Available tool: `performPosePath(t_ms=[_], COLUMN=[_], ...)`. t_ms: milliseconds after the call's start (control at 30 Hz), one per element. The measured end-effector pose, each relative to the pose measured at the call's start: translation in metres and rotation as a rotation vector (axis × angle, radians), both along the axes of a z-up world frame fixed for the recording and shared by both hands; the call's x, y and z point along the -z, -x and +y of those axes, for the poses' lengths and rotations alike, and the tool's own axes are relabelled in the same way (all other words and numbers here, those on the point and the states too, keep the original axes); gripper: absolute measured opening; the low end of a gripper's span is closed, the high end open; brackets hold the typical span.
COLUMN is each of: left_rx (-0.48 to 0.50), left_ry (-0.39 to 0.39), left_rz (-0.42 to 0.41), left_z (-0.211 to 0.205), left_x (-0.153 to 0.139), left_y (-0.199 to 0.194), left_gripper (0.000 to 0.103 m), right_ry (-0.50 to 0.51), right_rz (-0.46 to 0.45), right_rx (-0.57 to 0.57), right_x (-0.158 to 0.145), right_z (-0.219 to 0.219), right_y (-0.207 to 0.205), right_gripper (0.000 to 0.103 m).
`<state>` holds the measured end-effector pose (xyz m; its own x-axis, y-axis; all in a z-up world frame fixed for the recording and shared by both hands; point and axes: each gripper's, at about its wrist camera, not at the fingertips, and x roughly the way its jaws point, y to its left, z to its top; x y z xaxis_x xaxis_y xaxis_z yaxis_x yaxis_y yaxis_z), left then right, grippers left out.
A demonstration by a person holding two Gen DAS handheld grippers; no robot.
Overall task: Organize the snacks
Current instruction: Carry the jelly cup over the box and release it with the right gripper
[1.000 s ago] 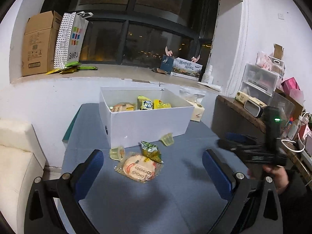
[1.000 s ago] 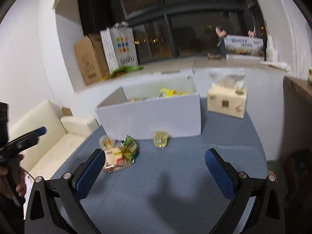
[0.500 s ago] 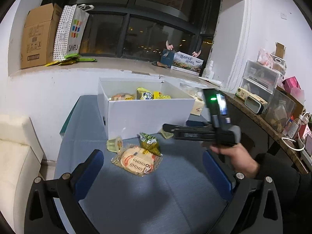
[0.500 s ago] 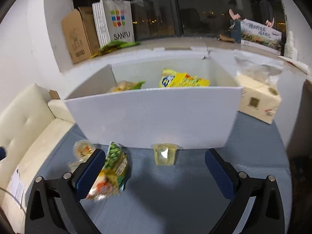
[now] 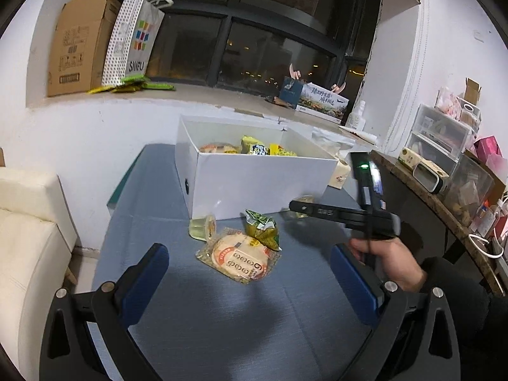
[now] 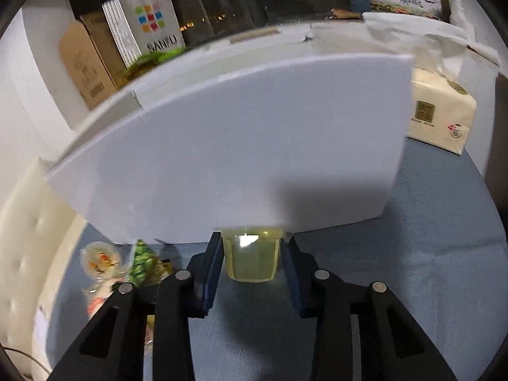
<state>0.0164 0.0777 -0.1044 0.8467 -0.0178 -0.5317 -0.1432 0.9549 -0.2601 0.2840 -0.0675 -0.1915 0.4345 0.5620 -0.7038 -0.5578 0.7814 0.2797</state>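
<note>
A clear yellow jelly cup [image 6: 250,254] stands on the blue table against the front wall of the white box [image 6: 254,143]. My right gripper [image 6: 252,249] is closing on it, blue pads at either side touching its rim. The left wrist view shows that gripper [image 5: 297,204], held by a hand, low beside the box [image 5: 254,187], which holds several snack packets. My left gripper [image 5: 250,282] hangs open over the table with nothing between its fingers. Ahead of it lie a round cake packet [image 5: 239,258], a green packet [image 5: 262,228] and a second jelly cup [image 5: 201,230].
A tissue pack [image 6: 441,114] sits right of the box. A cream sofa [image 5: 28,222] borders the table on the left. A wooden side shelf [image 5: 428,197] crowded with storage boxes stands at the right. A cardboard box and a paper bag rest on the windowsill.
My right gripper moved in low to the box front and its jaws closed from wide open around the jelly cup. The left gripper stayed nearly still.
</note>
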Motion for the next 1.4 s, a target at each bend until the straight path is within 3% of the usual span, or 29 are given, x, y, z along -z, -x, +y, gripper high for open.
performPosePath(t_ms=[200, 467, 600, 633, 667, 733, 900, 1133, 1233, 1400], left_rx=[0.015, -0.036, -0.026, -0.03, -0.008, -0.015, -0.053, -0.025, 0.007, 0.044], left_ry=[0.004, 0.049, 0.084, 0.049, 0.048, 0.055, -0.032, -0.061, -0.051, -0.073], left_rz=[0.056, 0.289, 0.362, 0.35, 0.349, 0.334, 0.257, 0.071, 0.0, -0.062], left_z=[0.015, 0.064, 0.07, 0.068, 0.066, 0.065, 0.056, 0.035, 0.034, 0.034], left_x=[0.012, 0.069, 0.091, 0.09, 0.09, 0.088, 0.068, 0.003, -0.032, -0.08], left_y=[-0.04, -0.127, -0.146, -0.146, -0.147, -0.144, -0.115, -0.063, -0.061, -0.099], left_gripper=[0.103, 0.099, 0.06, 0.041, 0.034, 0.033, 0.033, 0.033, 0.033, 0.033], right_ry=[-0.066, -0.18, -0.18, -0.185, -0.184, -0.181, -0.178, -0.187, -0.202, -0.212], right_rz=[-0.07, -0.202, -0.257, -0.26, -0.267, -0.269, -0.258, -0.276, -0.283, -0.312], right_rx=[-0.042, -0.072, -0.073, -0.076, -0.079, -0.085, -0.093, -0.093, -0.099, -0.115], right_x=[-0.026, -0.079, -0.092, -0.092, -0.093, -0.092, -0.087, -0.092, -0.103, -0.132], right_z=[-0.028, -0.07, -0.078, -0.08, -0.081, -0.08, -0.08, -0.079, -0.075, -0.06], right_y=[0.038, 0.093, 0.112, 0.113, 0.116, 0.118, 0.12, 0.122, 0.113, 0.084], right_gripper=[0.039, 0.039, 0.04, 0.04, 0.04, 0.04, 0.039, 0.04, 0.04, 0.039])
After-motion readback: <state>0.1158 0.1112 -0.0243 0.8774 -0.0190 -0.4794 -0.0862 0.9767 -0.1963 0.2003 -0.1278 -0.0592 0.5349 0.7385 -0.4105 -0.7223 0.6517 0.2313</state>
